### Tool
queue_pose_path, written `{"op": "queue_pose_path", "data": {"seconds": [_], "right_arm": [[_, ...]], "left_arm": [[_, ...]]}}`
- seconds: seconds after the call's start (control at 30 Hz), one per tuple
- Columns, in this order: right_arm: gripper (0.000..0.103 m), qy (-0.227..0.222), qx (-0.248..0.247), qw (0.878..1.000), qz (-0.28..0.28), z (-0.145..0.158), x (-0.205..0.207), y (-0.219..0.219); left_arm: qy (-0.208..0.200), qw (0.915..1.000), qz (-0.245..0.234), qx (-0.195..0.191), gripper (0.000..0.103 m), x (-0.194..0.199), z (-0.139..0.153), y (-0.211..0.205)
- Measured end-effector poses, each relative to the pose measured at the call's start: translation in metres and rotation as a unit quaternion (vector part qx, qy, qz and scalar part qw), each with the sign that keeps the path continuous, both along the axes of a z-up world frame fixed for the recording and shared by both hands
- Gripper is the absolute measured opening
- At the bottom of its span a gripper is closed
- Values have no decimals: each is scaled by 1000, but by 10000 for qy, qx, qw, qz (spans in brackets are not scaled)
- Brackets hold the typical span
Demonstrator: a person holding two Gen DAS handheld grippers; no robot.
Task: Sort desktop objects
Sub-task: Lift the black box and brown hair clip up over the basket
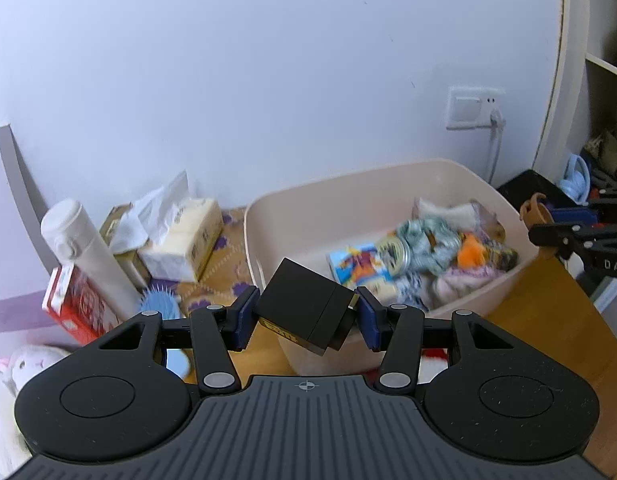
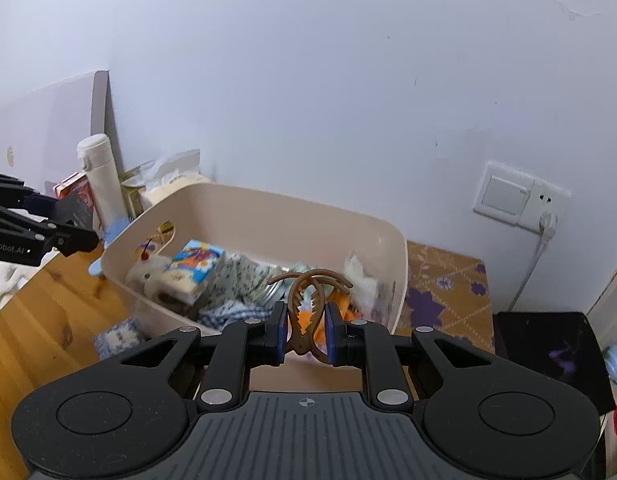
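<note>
Left gripper (image 1: 304,318) clamps a small black box (image 1: 308,306), held tilted, just short of the near rim of the beige bin (image 1: 264,216); bin interior lies at 12 to 1 o'clock from the jaws. Right gripper (image 2: 306,330) pinches a brown claw hair clip (image 2: 306,304), long axis pointing 12 o'clock, bin directly ahead. Judgement: both loads need only forward travel over the rim, and the right looks nearer.

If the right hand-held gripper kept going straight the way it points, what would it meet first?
Probably the beige bin: the right hand-held gripper, shut on a brown hair claw, points at the clutter inside it, though depth is unclear.
</note>
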State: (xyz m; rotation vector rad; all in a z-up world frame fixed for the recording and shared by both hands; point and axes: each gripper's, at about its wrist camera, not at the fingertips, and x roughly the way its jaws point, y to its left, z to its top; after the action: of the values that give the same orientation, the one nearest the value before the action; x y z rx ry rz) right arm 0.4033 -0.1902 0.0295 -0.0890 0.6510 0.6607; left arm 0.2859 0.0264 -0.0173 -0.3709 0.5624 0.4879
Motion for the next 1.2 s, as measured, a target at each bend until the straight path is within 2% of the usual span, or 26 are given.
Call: {"op": "queue_pose_path", "data": {"seconds": [0.27,0.47,0.77,1.2], "right_arm": [[17,-212,-42,9998,-44,11,23,11],[17,-239,-144,9996,-51,10,43,23],[17,44,-379,9993,-61,-13,63,43],[17,525,-717,9960,40,-45,75,58]], "left_arm": [[-102,9998,-51,156,52,33,12,15],[-7,9998,-95,176,52,65,10,22],[236,9995,-165,-121,52,113,-4,27],[790,9955,-440,-280,52,150,-29,17]]}}
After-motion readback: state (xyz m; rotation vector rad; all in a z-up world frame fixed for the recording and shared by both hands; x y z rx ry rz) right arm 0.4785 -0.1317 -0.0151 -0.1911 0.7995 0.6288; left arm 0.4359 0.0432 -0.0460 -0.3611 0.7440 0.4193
